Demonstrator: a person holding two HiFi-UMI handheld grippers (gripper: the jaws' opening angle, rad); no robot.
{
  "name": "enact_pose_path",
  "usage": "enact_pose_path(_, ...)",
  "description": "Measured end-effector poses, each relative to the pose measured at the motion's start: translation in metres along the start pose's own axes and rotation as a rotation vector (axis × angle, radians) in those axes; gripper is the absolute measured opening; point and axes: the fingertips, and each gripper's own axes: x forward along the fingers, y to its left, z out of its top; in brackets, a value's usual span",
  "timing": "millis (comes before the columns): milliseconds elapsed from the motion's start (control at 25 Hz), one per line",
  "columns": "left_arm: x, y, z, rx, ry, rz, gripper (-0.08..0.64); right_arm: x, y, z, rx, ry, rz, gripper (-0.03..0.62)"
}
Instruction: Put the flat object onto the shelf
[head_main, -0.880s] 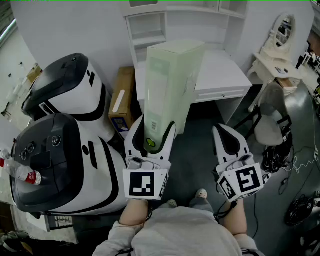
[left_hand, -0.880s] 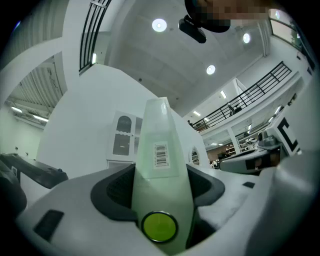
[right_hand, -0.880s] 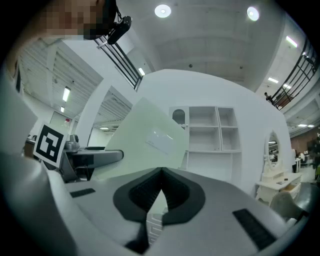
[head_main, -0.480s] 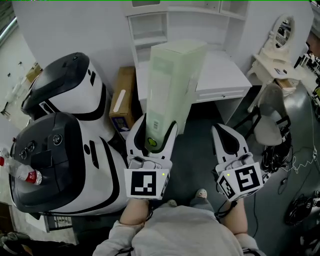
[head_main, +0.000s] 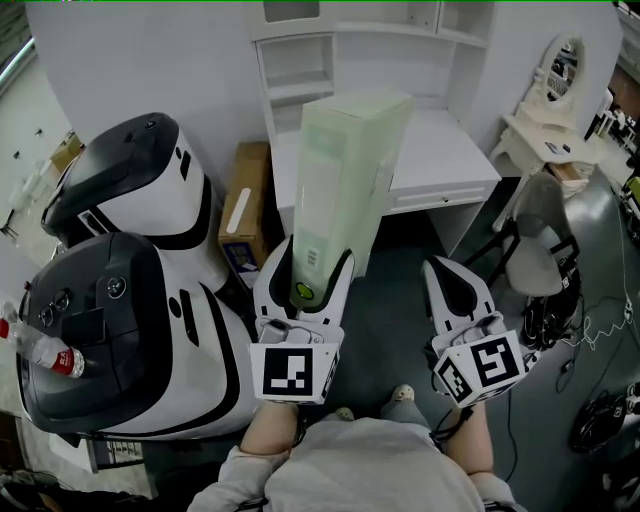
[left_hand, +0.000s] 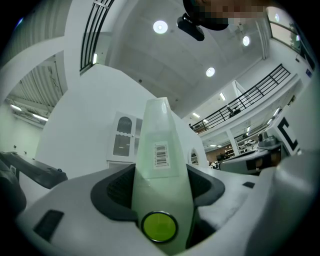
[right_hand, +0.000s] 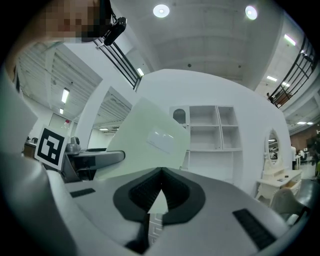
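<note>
Two grippers in frame, only one doing work. My left gripper (head_main: 308, 256) is clenched on the flat object (head_main: 345, 170), a slim pale green box, with the pads squeezing its narrow lower end from both sides. The jaws stand wide only because the box is thick there. I read the low grip as deliberate: it keeps the box upright, leaves the far end free, and lets that end lead toward the shelf (head_main: 297, 92). The left gripper view has a barcode label (left_hand: 160, 155) and a round green dot (left_hand: 159, 226) on the edge facing me, so the narrow edge is toward the camera and the broad faces are to the sides. The box is in the air, short of the shelf and below it. Its top overlaps the desk (head_main: 440, 150) under the shelf in the head view, and I see no contact. My right gripper (head_main: 452, 272) is closed on nothing, tips together, parked short of the shelf and to the right of the box. Probably that just keeps it out of the carry path. A cardboard box (head_main: 243, 205) leans below and left of the shelf, not in the way. My guess is the carry is about midway, with lift and forward reach left. A tall box on a low grip may swing, and the shelf openings look tight, so it may need tilting.
</note>
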Motion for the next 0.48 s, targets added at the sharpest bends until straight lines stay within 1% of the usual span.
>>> enact_pose_path(240,0.014,-0.004,-0.004,-0.006,-0.004,-0.011,0.293,0.005,-0.013,-0.007,-0.011,0.011,-0.014,0.009)
enact_pose_path(480,0.051,-0.020,-0.007,0.014,-0.019,-0.003,0.293,0.017,-0.052,-0.010,-0.009,-0.010,0.005,0.009)
